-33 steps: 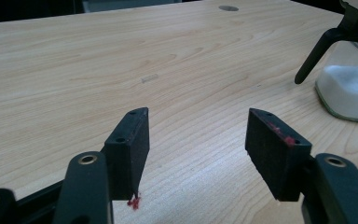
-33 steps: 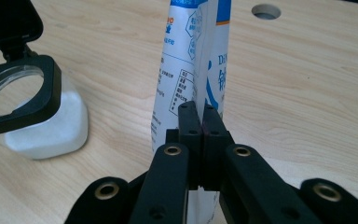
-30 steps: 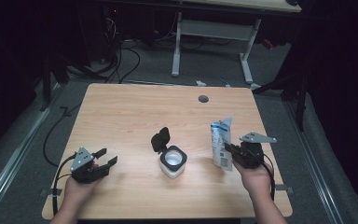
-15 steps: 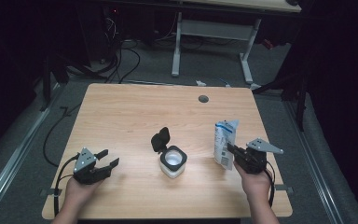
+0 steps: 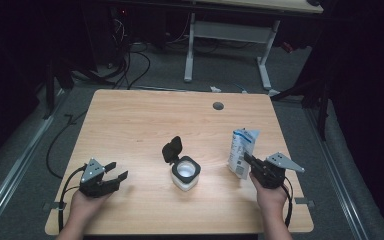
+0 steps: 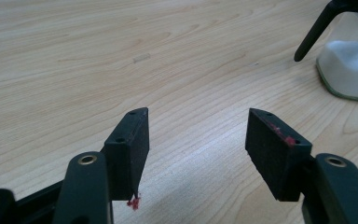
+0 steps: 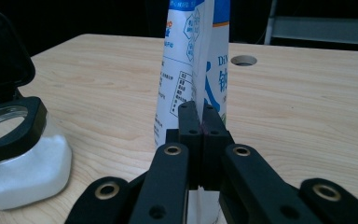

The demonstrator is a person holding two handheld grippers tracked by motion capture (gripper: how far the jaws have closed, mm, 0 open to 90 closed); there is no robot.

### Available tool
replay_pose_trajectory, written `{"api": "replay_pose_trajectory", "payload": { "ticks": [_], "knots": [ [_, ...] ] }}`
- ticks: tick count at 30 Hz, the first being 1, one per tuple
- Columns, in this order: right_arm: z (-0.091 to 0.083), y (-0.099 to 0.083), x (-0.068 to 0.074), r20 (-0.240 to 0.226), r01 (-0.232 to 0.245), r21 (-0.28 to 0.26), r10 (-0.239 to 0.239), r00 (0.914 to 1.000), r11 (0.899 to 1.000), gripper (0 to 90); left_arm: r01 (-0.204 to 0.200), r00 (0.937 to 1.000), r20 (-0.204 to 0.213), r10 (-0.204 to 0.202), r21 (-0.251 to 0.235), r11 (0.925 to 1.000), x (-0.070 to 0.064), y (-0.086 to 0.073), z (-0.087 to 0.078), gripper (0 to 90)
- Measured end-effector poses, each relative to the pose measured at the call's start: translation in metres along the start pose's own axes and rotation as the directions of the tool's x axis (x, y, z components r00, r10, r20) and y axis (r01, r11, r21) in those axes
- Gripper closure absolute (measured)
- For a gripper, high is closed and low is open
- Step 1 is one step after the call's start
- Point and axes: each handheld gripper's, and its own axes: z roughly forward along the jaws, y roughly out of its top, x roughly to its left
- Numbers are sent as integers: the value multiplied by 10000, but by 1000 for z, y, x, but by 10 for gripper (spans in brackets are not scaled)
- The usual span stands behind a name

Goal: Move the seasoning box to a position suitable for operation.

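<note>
Right claw [image 5: 246, 159] pinches the upright refill pouch [image 5: 242, 152], ready to pour into the open jar [image 5: 185, 173] alongside; left claw [image 5: 116, 170] gapes empty.

light: dim overhead, tabletop [image 5: 145, 125] lit | surroundings: near-black | focus: claw views sharp, slightly soft up close
</note>
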Motion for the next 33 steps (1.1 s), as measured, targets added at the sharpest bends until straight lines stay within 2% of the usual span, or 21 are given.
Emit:
{"api": "replay_pose_trajectory", "payload": {
  "ticks": [5, 12, 25, 28, 33],
  "knots": [
    [2, 0, -2, 64, -41, -305, 43, 10000, 9995, 899, -22, 10000, -34, 22, -176, 9998, -2, 0, -2, 405],
    [4, 2, -6, 244, 28, -388, -19, 9997, 9992, 899, -15, 9996, -298, 4, -376, 9993, 0, 0, -4, 406],
    [15, 3, -15, 674, 280, -263, -262, 9974, 9993, 898, 21, 9998, -220, -28, -358, 9994, 3, -2, -4, 408],
    [16, 1, -15, 737, 521, -287, -499, 9960, 9982, 897, 22, 9998, -193, -28, -338, 9994, 3, -2, -3, 408],
    [16, -7, -16, 757, 508, -277, -486, 9959, 9983, 895, 26, 9999, -140, -30, -270, 9996, 3, -2, -3, 406]
  ]
}}
